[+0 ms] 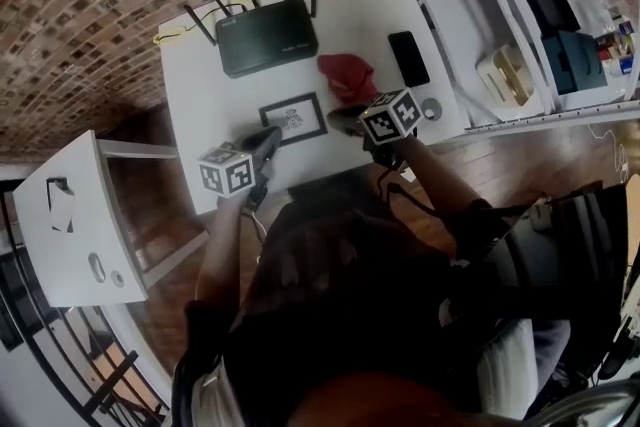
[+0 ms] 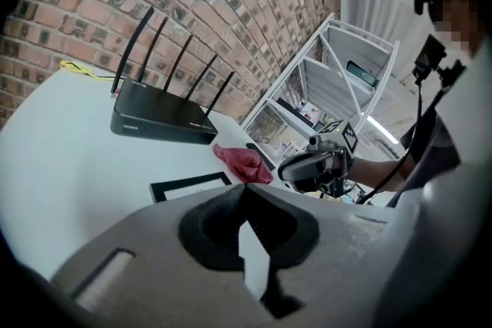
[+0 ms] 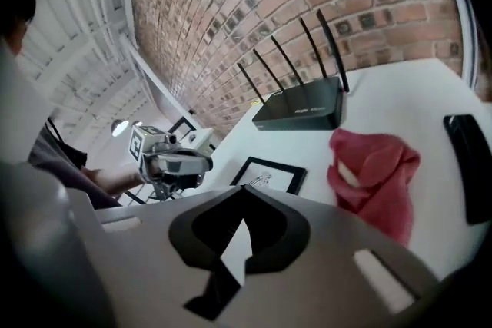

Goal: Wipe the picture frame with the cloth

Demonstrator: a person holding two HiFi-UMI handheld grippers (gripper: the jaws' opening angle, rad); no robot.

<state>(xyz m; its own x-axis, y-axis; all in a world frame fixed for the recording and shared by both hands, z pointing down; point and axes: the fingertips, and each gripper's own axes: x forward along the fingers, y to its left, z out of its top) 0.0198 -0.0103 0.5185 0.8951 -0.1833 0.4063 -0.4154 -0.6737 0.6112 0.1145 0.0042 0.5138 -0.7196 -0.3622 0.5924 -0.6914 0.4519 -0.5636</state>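
A black picture frame [image 1: 293, 118] with a white print lies flat on the white table [image 1: 200, 95], near its front edge. A crumpled red cloth [image 1: 346, 75] lies to its right, apart from both grippers. My left gripper [image 1: 266, 139] hovers at the frame's near left corner, jaws shut and empty. My right gripper [image 1: 342, 121] hangs just right of the frame, below the cloth, also shut and holding nothing. The left gripper view shows the frame [image 2: 191, 184], the cloth [image 2: 242, 163] and the right gripper [image 2: 315, 165]. The right gripper view shows the frame [image 3: 269, 174] and the cloth [image 3: 374, 173].
A black router [image 1: 266, 35] with several antennas stands at the back of the table. A black phone [image 1: 408, 57] and a small round object [image 1: 431, 108] lie at the right edge. A white shelf rack [image 1: 520, 25] stands to the right, a white cabinet [image 1: 70, 225] to the left.
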